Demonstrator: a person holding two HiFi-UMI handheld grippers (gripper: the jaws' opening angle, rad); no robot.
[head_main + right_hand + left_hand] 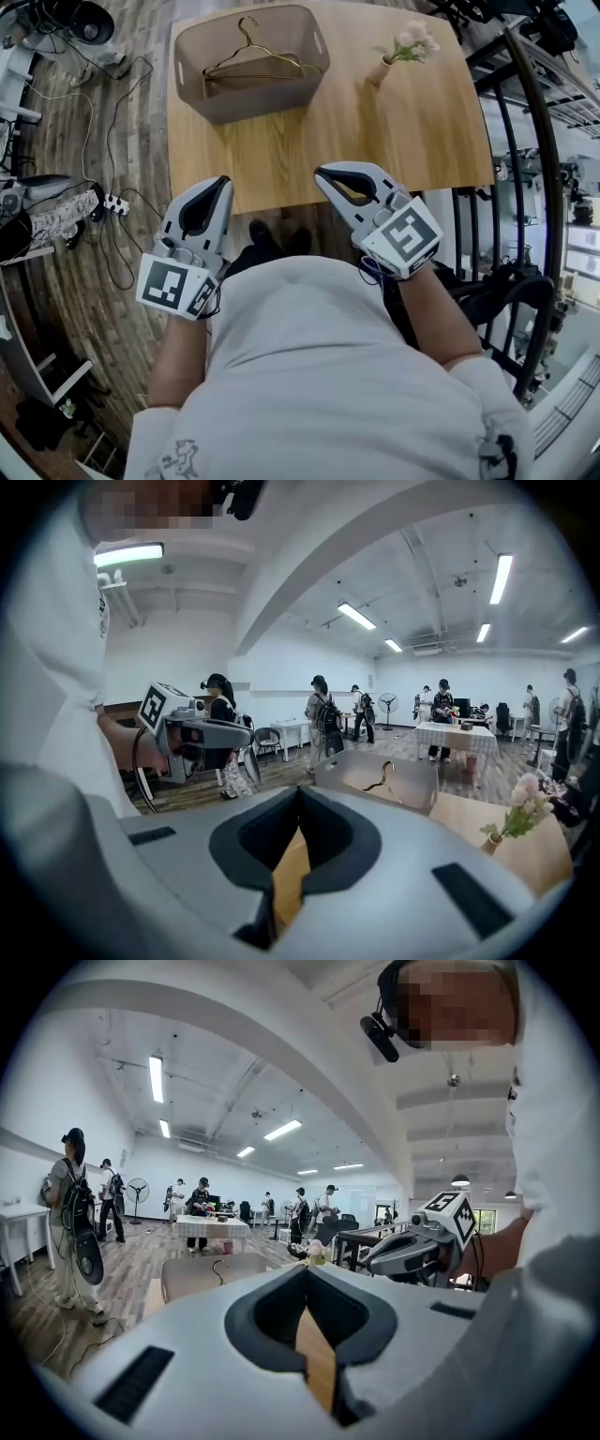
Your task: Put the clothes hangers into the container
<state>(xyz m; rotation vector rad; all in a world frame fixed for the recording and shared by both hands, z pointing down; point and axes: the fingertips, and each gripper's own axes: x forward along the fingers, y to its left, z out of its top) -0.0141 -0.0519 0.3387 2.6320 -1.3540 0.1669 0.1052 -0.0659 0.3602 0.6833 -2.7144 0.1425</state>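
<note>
Head view: a gold clothes hanger point(251, 64) is seen lying inside the grey container point(272, 98) on the surface point(412, 141). The left gripper point(221, 183) and right gripper point(323, 173) are held near its front edge, jaws clenched on nothing.

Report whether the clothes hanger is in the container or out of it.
In. The head view shows the gold clothes hanger lying inside the grey container, its hook toward the far wall.
</note>
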